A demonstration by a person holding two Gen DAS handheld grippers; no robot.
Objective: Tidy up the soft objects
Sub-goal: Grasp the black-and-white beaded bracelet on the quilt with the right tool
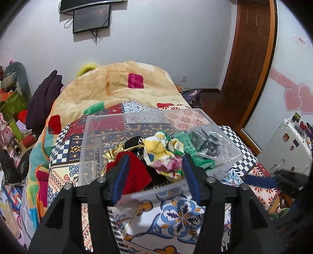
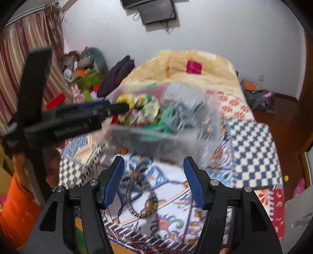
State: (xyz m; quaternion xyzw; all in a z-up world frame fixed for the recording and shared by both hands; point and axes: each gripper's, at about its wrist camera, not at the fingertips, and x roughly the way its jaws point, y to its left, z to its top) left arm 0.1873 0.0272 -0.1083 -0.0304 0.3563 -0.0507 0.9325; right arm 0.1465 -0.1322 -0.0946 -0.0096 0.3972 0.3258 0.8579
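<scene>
1. Left wrist view: looks forward and slightly down along the left gripper (image 1: 155, 166), whose two fingers frame the lower centre. It sits close to a clear box (image 1: 90, 136) in mid-frame on the patterned bedspread (image 1: 176, 220).
2. Right wrist view: looks forward and down along the right gripper (image 2: 153, 170), set farther back from the clear box (image 2: 207, 125), which appears blurred in mid-frame.
3. Shared field: box, bedspread, yellow quilt (image 1: 117, 86) and the wall screen (image 1: 91, 18) at the upper frame edge; the left gripper (image 2: 119, 107) enters at left.
</scene>
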